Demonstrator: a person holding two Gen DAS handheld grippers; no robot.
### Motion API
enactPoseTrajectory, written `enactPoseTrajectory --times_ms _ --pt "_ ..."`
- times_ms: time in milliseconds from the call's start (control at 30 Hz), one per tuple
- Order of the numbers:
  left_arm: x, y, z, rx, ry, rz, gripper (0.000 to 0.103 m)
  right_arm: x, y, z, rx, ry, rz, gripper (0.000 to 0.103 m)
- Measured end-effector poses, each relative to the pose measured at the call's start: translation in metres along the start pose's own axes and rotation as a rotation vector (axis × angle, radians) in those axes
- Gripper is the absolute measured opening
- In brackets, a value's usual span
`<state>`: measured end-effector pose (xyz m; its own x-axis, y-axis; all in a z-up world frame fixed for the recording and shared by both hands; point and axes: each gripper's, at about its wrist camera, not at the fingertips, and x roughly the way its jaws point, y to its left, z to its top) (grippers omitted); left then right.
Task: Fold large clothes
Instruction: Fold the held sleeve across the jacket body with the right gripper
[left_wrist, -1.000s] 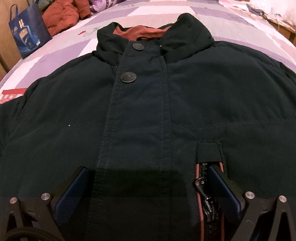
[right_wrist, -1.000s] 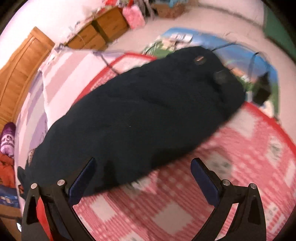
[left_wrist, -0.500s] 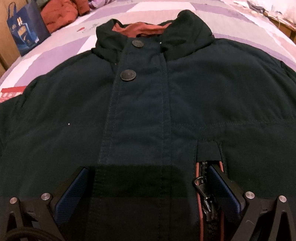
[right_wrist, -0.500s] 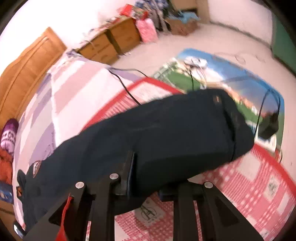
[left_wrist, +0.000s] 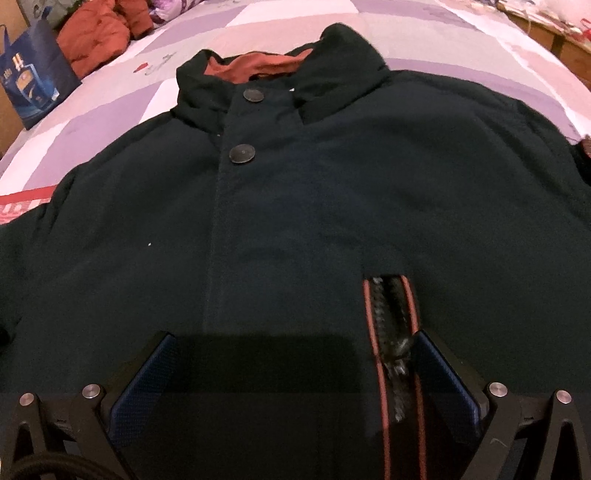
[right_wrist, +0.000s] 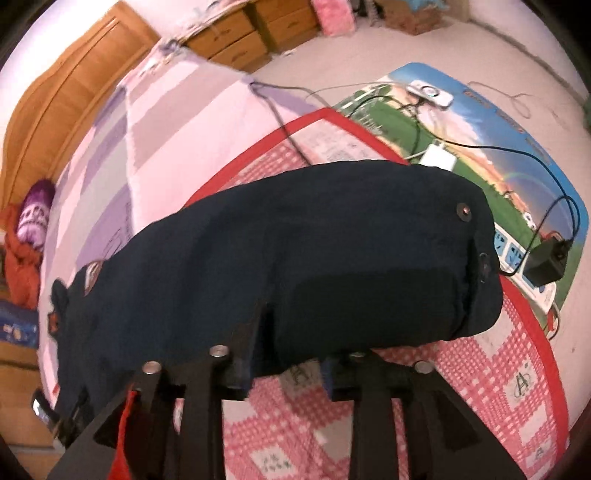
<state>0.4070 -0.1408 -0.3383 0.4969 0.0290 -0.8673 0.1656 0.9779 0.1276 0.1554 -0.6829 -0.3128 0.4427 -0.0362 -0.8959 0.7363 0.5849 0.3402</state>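
A large dark jacket (left_wrist: 295, 184) lies front-up on the bed, its rust-lined collar (left_wrist: 258, 66) at the far end. My left gripper (left_wrist: 291, 350) hovers just over the lower front, open wide. Its pads straddle the placket, and the right pad sits beside the red-edged pocket zipper (left_wrist: 391, 325). In the right wrist view, my right gripper (right_wrist: 286, 365) pinches the jacket's sleeve (right_wrist: 332, 258) and holds it raised over the checked mat. Padded fabric bulges between the fingers as the jaws are opening a little. The snap-buttoned cuff (right_wrist: 463, 212) hangs off to the right.
A purple and white bedspread (left_wrist: 443, 33) covers the bed, with a red checked mat (right_wrist: 461, 387) at its foot. A blue bag (left_wrist: 33, 85) and an orange garment (left_wrist: 96, 40) lie at the far left. On the floor are a power strip with an adapter (right_wrist: 546, 254) and wooden drawers (right_wrist: 236, 40).
My right gripper, open over the sleeve a second ago, has closed on it and lifted it off the mat. The left view has risen slightly, and the pocket zipper shows more.
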Motion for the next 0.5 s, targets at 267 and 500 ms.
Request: enactPoseTrajectory --times_ms 267,500 --pt "-0.053 0.001 -0.012 0.043 -0.033 -0.019 0.103 -0.014 -0.045 -0.027 0.355 -0.021 0.195 0.071" --pt "-0.080 0.014 -0.040 0.032 -0.034 -0.061 0.103 0.009 -0.069 -0.058 0.587 -0.041 0.301 0.072"
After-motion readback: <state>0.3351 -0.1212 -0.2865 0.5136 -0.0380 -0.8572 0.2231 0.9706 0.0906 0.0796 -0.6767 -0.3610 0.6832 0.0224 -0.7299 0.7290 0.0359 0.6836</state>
